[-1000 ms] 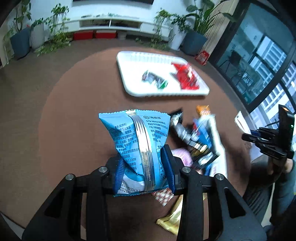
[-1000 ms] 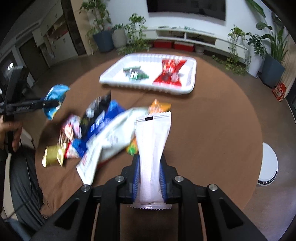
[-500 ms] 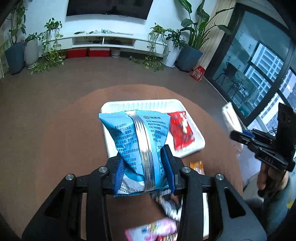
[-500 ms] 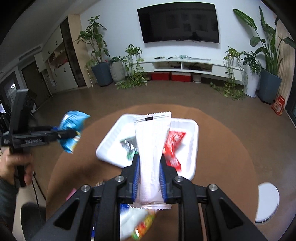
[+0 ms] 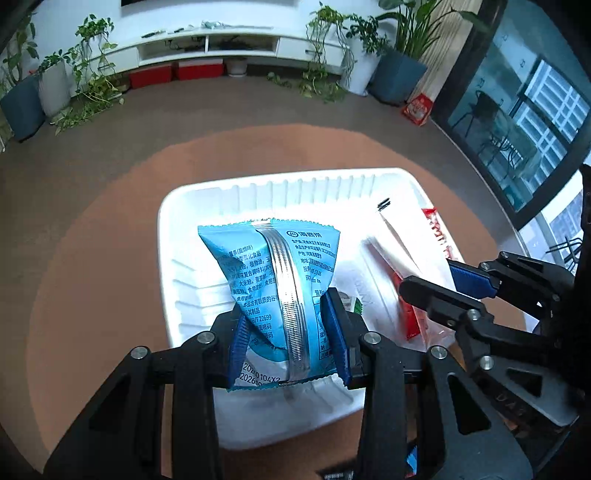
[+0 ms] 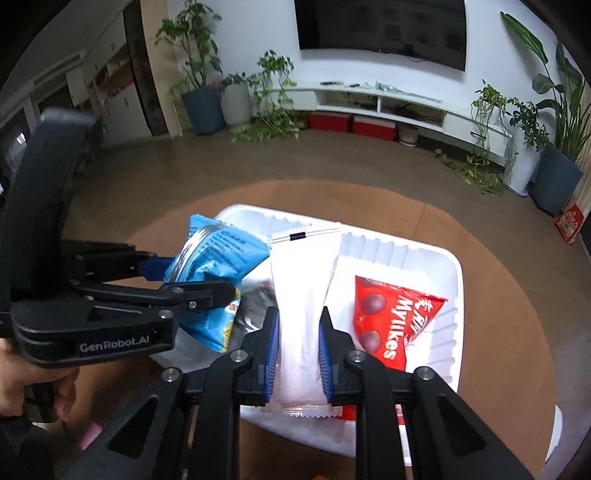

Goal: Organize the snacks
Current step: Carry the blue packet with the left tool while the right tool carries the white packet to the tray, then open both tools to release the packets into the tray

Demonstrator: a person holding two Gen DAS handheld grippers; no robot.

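From the right wrist view we read "Mylikes" on the red foil snack packet lying flat in the white ribbed plastic tray; the left wrist view showed only that packet's edge behind the right claw. The left view alone gave us the printed back seam of the light-blue crinkled snack bag, clamped between the left claw's blue pads and held above the tray's left half. The right claw was closed on a long white plastic snack pouch, upright over the tray's middle. A dark wrapper lay beneath, its details unclear. The tray sat on a round brown surface in a living room with a wall television, a white low shelf and potted plants. A bare hand gripped the left claw's handle, both claws angled down side by side.
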